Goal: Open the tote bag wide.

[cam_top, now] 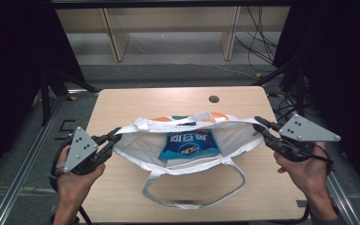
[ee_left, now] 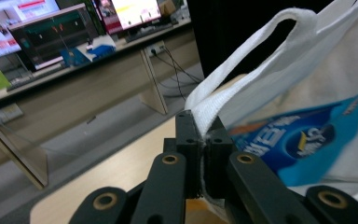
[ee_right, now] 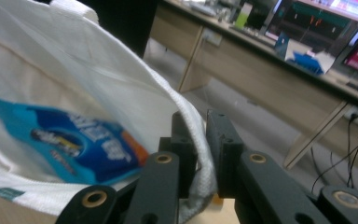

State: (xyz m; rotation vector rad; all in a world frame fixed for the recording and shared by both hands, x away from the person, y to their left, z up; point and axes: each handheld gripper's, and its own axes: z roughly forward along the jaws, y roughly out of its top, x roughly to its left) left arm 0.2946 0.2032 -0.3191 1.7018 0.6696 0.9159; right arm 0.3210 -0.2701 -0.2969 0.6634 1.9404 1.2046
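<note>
A white tote bag (cam_top: 243,135) hangs stretched between my two grippers above the wooden table (cam_top: 136,101), mouth open toward me. A blue snack packet (cam_top: 190,143) lies inside it. My left gripper (cam_top: 116,135) is shut on the bag's left rim, and its jaws (ee_left: 200,130) pinch the white woven edge (ee_left: 242,70) with the packet (ee_left: 298,140) beyond. My right gripper (cam_top: 260,124) is shut on the right rim; in the right gripper view the cloth (ee_right: 74,70) folds down between its jaws (ee_right: 200,126), next to the packet (ee_right: 74,140). One handle loop (cam_top: 239,180) droops onto the table's near side.
A round cable hole (cam_top: 213,99) sits at the table's far edge. Behind the table stand a wooden shelf frame (cam_top: 168,28) and loose cables (cam_top: 258,42). Metal rails (cam_top: 23,164) run along both sides. Desks with monitors (ee_left: 51,32) show in the gripper views.
</note>
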